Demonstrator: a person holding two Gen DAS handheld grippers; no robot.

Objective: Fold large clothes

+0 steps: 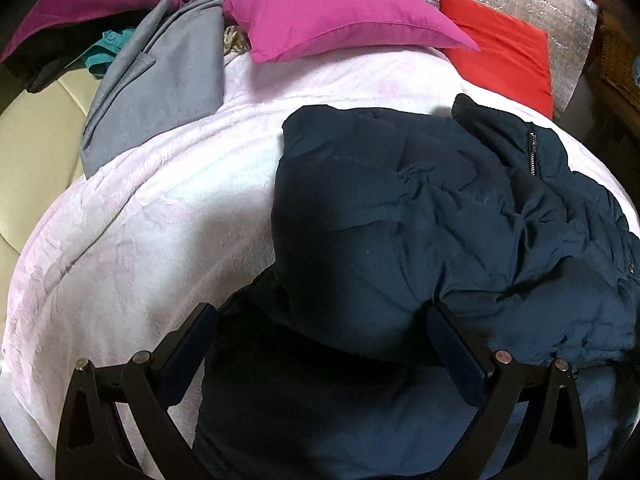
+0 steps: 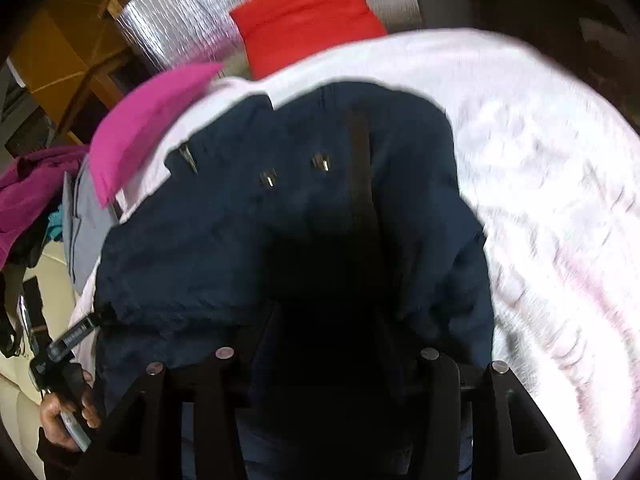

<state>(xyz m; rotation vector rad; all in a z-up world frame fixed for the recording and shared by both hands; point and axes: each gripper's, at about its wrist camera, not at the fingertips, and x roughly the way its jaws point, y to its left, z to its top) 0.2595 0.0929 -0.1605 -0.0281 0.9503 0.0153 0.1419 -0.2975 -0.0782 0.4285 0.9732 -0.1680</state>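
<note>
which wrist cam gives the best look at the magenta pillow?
Left wrist. The magenta pillow shows whole and sharp at the head of the pale blanket, beside the red pillow. The right wrist view shows it blurred, at an angle, with one end behind the navy jacket.

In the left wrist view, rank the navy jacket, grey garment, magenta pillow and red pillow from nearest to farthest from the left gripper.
1. Navy jacket: right at the left gripper, bulging between its fingers.
2. Grey garment: up and left, at the blanket's edge.
3. Magenta pillow: at the far end, centre.
4. Red pillow: far right; too close to the magenta pillow to call.
</note>
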